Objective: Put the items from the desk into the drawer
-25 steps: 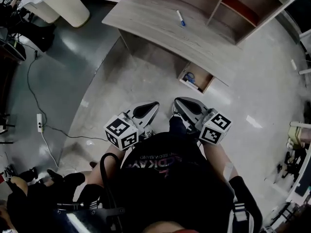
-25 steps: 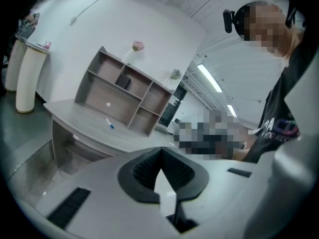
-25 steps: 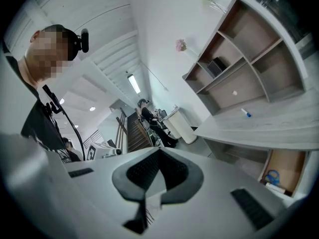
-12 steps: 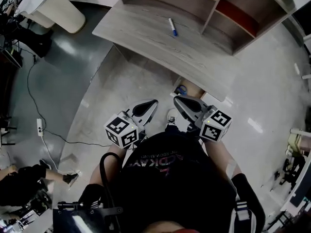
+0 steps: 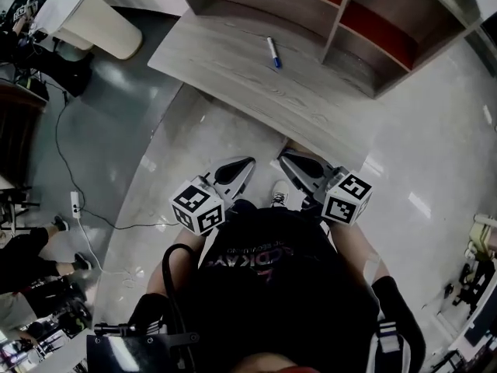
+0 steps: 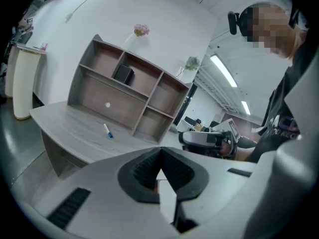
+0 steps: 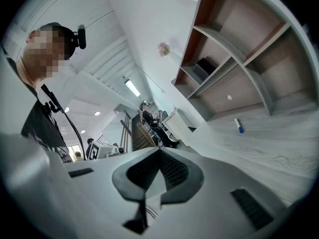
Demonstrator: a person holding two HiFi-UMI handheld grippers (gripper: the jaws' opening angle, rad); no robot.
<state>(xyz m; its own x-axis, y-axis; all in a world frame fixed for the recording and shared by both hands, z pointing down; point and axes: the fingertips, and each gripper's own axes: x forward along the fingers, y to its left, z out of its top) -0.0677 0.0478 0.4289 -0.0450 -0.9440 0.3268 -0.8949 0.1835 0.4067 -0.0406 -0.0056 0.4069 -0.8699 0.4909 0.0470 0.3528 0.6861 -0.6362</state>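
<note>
Hovering short of the desk (image 5: 233, 61), left tongs (image 5: 249, 162) and right tongs (image 5: 284, 157) are closed, empty.

an office-like lab: a grey wooden desk (image 5: 233, 61) with open shelves (image 5: 373, 29), a glossy floor (image 5: 443, 115), a power strip (image 5: 75, 203) on a trailing cable (image 5: 116, 222), ceiling strip lights (image 6: 223, 69), cluttered workstations (image 7: 152, 123) and a seated person (image 5: 27, 259) nearby.

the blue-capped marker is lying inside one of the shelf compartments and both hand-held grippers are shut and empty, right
Not quite. The head view shows the marker lying on the open desktop, in front of the shelf unit, not inside a compartment. The rest holds: the left hand-held gripper and the right hand-held gripper are both shut and empty.
</note>
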